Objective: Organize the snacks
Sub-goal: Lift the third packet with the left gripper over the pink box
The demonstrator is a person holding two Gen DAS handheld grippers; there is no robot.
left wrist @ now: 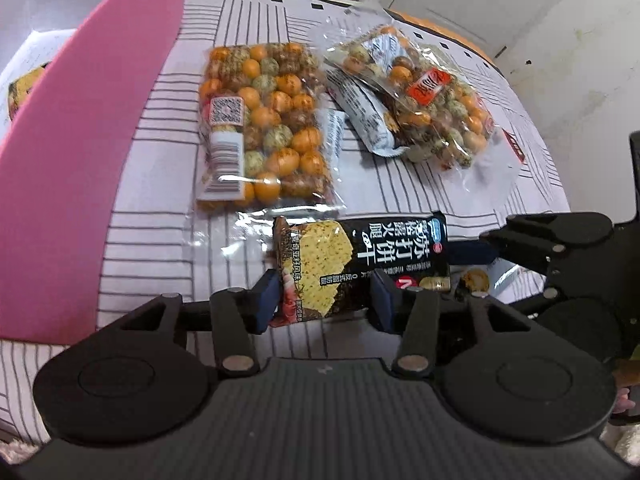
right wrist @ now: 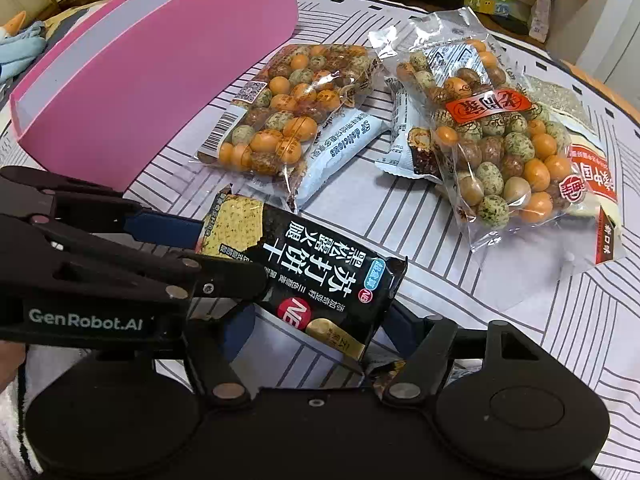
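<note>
We have the black soda-cracker packet (left wrist: 360,264) lying on the striped bench (left wrist: 152,184), just short of the pink box (left wrist: 80,160), likely so both tools can share its length. The left hand-held gripper (left wrist: 324,300) straddles one end, blue pads beside the wrapper, though we cannot tell whether they press it. The right hand-held gripper (right wrist: 320,328) stands spread around the other end, pads (right wrist: 404,320) seemingly clear. Behind lie two clear bags of coated peanuts (right wrist: 296,112) over white sachets (right wrist: 344,148). The box appears to hold one similar packet (left wrist: 24,88), blurred at the frame edge.
</note>
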